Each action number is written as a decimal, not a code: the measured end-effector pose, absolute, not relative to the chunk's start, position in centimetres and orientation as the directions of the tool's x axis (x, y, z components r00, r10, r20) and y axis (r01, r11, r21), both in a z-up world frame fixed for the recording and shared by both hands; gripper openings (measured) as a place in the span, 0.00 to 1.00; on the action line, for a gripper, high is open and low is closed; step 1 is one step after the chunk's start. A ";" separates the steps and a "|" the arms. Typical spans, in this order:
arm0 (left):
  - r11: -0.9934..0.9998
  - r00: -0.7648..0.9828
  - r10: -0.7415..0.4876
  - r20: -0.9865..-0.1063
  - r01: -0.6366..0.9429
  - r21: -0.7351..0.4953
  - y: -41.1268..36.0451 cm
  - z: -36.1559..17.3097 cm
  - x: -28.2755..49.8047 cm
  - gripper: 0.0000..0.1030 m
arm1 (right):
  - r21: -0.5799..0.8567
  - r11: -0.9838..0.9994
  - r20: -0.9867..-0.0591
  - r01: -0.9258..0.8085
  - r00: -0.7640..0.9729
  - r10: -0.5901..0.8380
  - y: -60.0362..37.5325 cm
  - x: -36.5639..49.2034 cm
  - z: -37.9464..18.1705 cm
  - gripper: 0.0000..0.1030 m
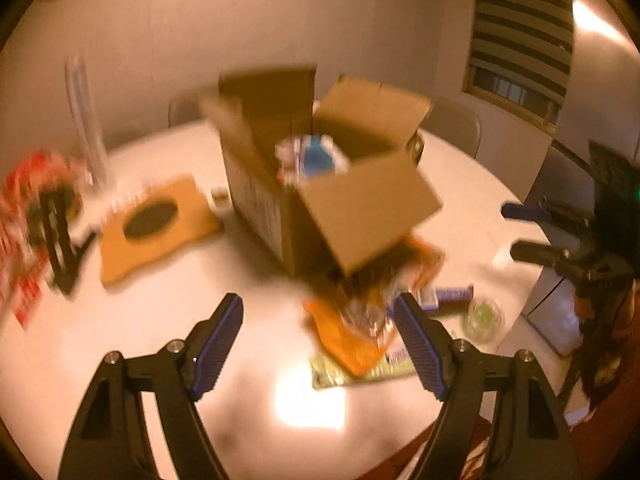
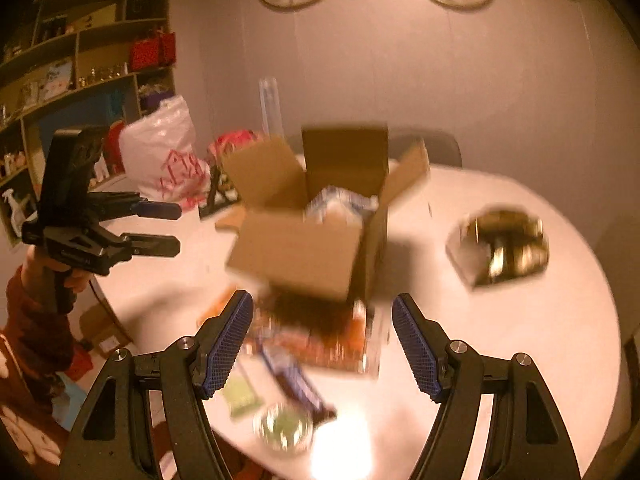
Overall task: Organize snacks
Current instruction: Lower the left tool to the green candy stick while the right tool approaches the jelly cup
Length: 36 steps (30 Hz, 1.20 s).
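An open cardboard box stands on the white round table with a blue and white packet inside. Snack packets lie in front of it: an orange bag, a dark bar, a green packet and a clear tub. My left gripper is open and empty above the table, before the snacks. My right gripper is open and empty above the snack pile. Both views are blurred.
A brown mat with a dark oval lies left of the box. A red and white bag sits at the table's left. A tray of gold wrapped items lies right. Shelves stand beyond.
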<state>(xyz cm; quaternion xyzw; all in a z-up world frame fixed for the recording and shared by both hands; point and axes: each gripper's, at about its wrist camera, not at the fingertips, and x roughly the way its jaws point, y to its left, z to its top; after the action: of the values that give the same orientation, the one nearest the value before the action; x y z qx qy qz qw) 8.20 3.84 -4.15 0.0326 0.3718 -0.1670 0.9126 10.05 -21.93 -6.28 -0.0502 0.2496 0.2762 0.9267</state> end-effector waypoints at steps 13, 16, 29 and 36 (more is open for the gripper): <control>0.927 0.566 -0.368 -0.738 0.282 -0.246 0.0 -9.9 4.8 0.73 | 0.064 0.848 -0.529 -0.525 0.703 0.475 -20.9 6.8 -14.2 0.55; 0.932 0.567 -0.359 -0.741 0.251 -0.260 -0.5 -10.3 4.8 0.73 | 0.052 0.848 -0.531 -0.527 0.705 0.470 -20.4 6.8 -14.7 0.48; 0.960 0.571 -0.278 -0.772 0.171 -0.220 -1.1 -10.8 6.7 0.73 | 0.047 0.805 -0.506 -0.591 0.681 0.530 -18.8 6.0 -15.1 0.42; 0.976 0.597 -0.217 -0.772 0.117 -0.184 -1.6 -11.0 8.0 0.80 | 0.045 0.800 -0.506 -0.598 0.677 0.535 -18.0 6.2 -15.2 0.42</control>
<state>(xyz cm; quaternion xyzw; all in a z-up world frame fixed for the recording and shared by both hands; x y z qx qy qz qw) 7.96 -1.58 -11.00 -0.0572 0.4389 -0.0938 0.8918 6.15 -17.98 -15.20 -0.0621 0.2557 0.3100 0.9136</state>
